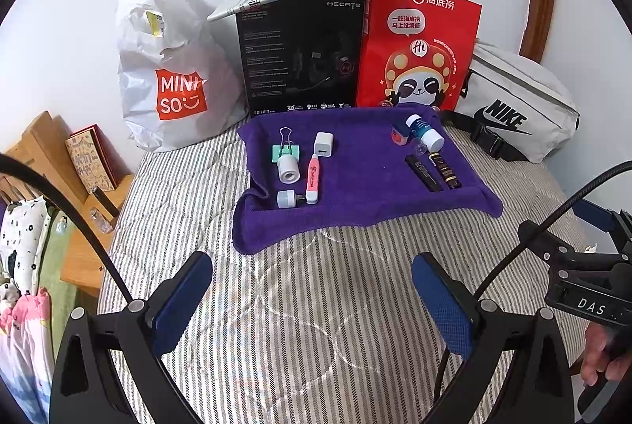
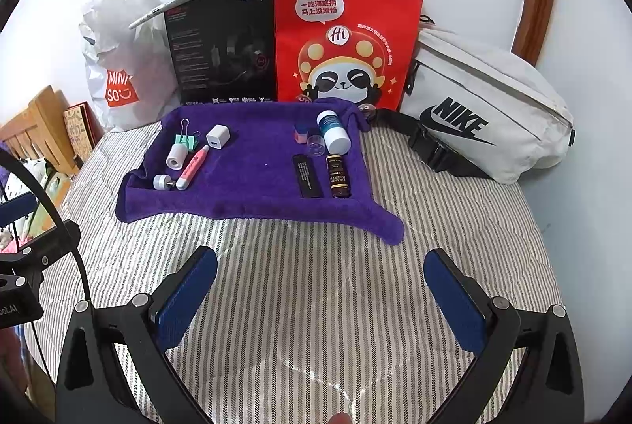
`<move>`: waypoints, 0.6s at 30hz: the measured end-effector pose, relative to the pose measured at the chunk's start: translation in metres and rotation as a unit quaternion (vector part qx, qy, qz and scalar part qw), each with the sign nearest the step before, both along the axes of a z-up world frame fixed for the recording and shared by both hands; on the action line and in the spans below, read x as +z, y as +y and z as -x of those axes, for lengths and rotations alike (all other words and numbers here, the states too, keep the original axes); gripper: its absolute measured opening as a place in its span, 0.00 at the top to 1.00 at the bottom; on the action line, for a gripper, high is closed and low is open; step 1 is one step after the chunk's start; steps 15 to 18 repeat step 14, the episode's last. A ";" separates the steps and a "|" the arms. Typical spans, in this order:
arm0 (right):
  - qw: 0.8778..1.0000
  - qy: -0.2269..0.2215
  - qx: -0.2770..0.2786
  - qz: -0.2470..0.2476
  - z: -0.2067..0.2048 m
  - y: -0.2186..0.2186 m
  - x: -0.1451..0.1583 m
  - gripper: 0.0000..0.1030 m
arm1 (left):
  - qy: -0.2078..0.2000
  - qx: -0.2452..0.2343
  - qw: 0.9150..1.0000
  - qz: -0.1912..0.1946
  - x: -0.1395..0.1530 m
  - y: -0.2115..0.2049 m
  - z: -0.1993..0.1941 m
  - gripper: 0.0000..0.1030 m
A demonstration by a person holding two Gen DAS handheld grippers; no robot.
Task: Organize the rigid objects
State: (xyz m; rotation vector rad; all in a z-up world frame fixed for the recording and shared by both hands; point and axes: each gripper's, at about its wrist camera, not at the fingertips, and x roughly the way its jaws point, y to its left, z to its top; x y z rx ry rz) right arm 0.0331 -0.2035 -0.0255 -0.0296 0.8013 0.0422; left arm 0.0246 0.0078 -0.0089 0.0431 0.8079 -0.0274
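On purple towel (image 2: 252,187), atop striped bed (image 2: 316,285): small rigid objects in two clusters.
Light, hard, slick: pink pen (image 2: 192,167) best pinched mid-barrel; white bottle (image 2: 333,131) round, prone to roll. Left gripper (image 1: 312,301), right gripper (image 2: 320,299) hovering short, fingers apart, empty.

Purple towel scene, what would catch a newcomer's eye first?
Likely the red bag with its panda cartoon, standing against the wall behind the purple towel on the striped bed. Next, the towel's two clusters: pink pen and white charger left, white bottle and dark tubes right. Both grippers hover open in front.
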 end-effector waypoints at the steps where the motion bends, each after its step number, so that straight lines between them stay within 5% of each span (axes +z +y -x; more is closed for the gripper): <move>1: 1.000 0.000 0.000 -0.001 0.000 0.000 0.000 0.00 | 0.000 0.000 1.000 0.000 0.000 0.000 0.000 0.01; 18: 1.000 0.004 0.000 0.001 -0.001 -0.001 -0.002 0.00 | -0.004 -0.003 1.000 0.002 0.001 0.000 -0.002 0.01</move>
